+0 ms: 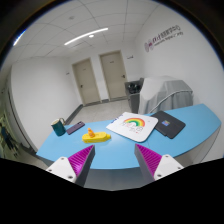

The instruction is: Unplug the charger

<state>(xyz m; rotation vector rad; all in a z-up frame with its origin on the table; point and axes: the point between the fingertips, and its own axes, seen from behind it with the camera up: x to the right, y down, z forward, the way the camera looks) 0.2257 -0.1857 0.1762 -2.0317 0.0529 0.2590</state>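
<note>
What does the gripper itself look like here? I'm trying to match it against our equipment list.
Only the gripper fingertips show. Each finger is a pale, whitish wedge that tapers to a point and carries a magenta pad with a ribbed, striped texture on its inner face. No cables, markings, hand or sleeve are in view.

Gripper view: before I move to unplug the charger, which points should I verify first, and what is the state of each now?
1. Gripper open: ok. The pads stand apart with nothing between them.
2. Charger found: cannot tell. No plug, cable or socket can be made out.
3. Blue table ahead: ok. It lies just beyond the fingers.
4. Way forward free: not ok. A yellow object lies on the table just ahead of the fingers, and a white rainbow card lies beyond it.
5. Black flat object is part of the charger: cannot tell.
</note>
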